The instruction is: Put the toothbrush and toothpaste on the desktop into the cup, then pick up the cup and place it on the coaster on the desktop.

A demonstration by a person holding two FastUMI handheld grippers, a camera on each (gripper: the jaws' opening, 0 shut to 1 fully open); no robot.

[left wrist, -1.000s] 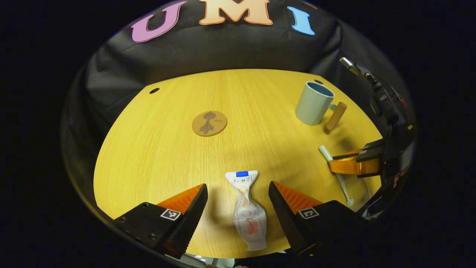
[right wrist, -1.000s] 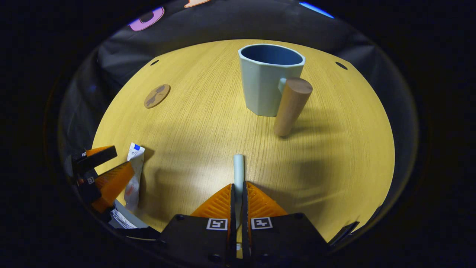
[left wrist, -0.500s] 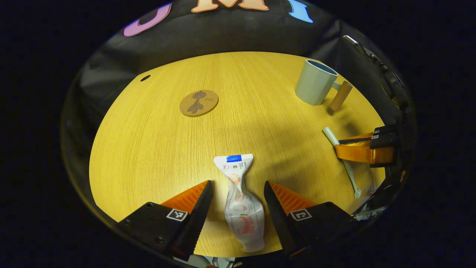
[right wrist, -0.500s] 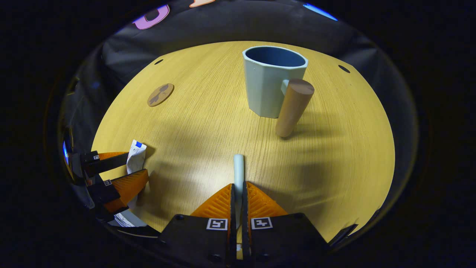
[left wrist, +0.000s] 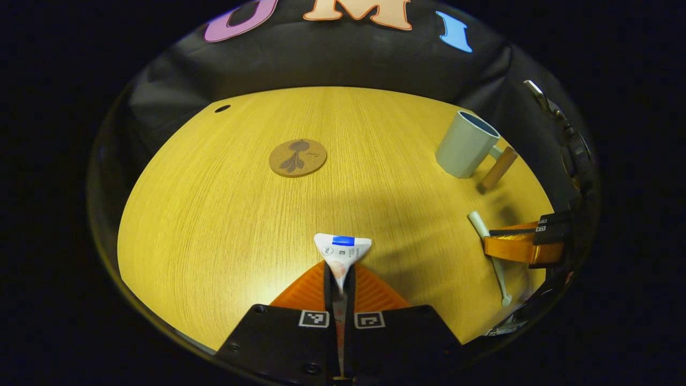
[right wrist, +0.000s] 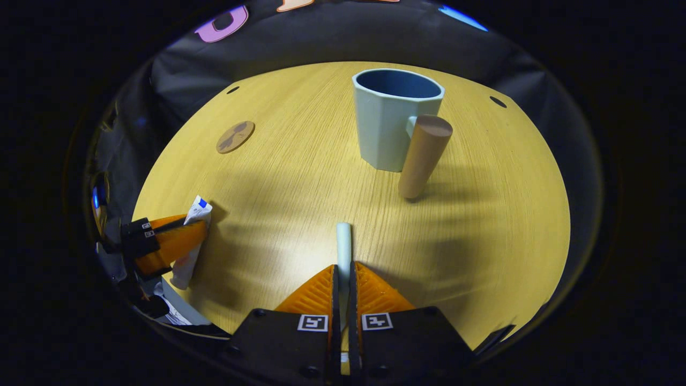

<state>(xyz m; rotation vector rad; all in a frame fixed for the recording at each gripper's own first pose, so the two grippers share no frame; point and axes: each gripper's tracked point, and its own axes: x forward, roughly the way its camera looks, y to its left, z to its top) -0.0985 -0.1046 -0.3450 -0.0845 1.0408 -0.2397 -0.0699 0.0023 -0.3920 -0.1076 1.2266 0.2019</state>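
In the left gripper view my left gripper (left wrist: pixel 341 279) is shut on the white toothpaste tube (left wrist: pixel 343 249), whose flat crimped end sticks out ahead of the fingers. In the right gripper view my right gripper (right wrist: pixel 343 273) is shut on the pale toothbrush handle (right wrist: pixel 343 241), which lies along the wooden desktop (right wrist: pixel 300 177). The pale green cup (right wrist: pixel 390 126) with a wooden handle (right wrist: pixel 423 155) stands upright ahead of the right gripper. The round brown coaster (left wrist: pixel 298 157) lies flat near the table's middle. The right gripper (left wrist: pixel 522 242) and toothbrush (left wrist: pixel 489 252) also appear at the right of the left gripper view.
The left gripper (right wrist: pixel 171 244) with the toothpaste tube (right wrist: pixel 193 236) appears at the lower left of the right gripper view. The coaster (right wrist: pixel 235 136) lies far left there. Small dark holes (left wrist: pixel 222 109) mark the desktop's back corners. Black cloth walls the booth behind.
My left gripper's fingers closed from wide apart onto the toothpaste tube, squeezing its middle. The right gripper stayed shut on the toothbrush and barely moved.
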